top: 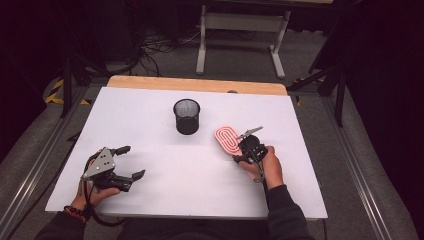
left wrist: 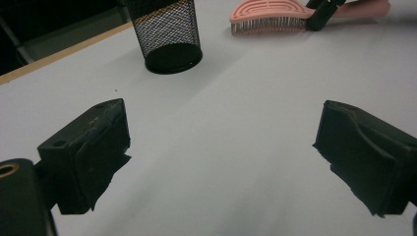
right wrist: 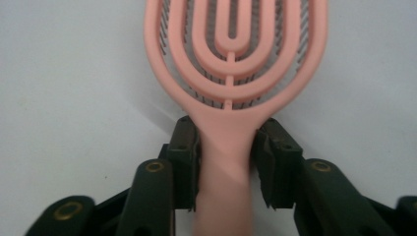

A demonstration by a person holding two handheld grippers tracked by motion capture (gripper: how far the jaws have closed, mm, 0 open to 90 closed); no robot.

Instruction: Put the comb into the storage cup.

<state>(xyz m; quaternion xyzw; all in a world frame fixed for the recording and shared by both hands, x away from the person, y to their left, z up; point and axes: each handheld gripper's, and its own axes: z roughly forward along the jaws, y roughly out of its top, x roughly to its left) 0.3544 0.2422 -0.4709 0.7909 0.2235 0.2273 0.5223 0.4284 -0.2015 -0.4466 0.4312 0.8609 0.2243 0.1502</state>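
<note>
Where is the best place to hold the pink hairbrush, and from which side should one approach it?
At the narrow neck of the handle, just below the oval head of the hairbrush. It lies flat, bristles down, so come from the handle end, one jaw on each side.

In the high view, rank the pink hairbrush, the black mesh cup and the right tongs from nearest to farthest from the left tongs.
From the left tongs, resting open at the table's near left:
1. Black mesh cup, upright at centre, toward the far edge.
2. Pink hairbrush, lying flat right of the cup.
3. Right tongs, closed on the brush's handle, just past its head.
</note>
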